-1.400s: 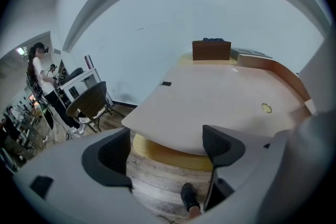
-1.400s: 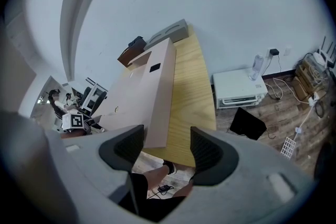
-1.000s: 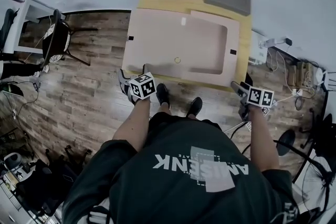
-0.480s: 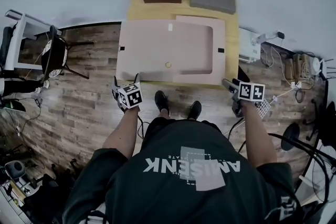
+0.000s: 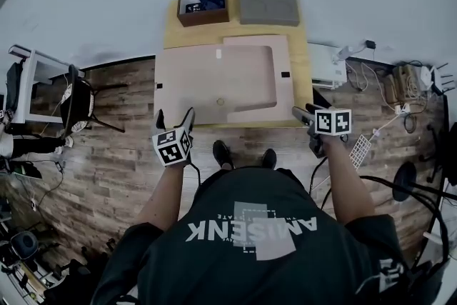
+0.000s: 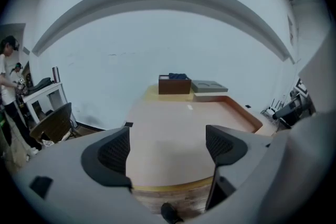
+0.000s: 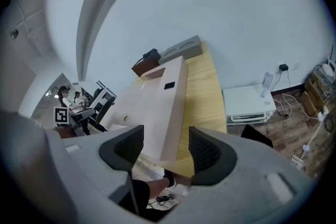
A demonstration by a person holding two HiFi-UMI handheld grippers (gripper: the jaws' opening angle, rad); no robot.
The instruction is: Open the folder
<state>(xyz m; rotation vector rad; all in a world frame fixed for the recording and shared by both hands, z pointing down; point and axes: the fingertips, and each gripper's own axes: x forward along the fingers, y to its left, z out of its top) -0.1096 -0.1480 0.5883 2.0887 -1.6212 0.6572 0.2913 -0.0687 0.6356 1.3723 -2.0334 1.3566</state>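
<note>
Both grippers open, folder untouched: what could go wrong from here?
The folder lies flat, seemingly overhanging the table at its left edge; a push from the left gripper could slide it off. Its thin cover may slip from the open right gripper. A flipped cover might hit the brown box.

A pale wooden desk (image 5: 301,93) stands against the wall. A large pinkish folder (image 5: 214,82) lies flat on it, covering most of the top. Beyond the folder's far edge sit a brown box (image 5: 203,20), left, and a flat grey pad (image 5: 268,6) just beside it, right.
</note>
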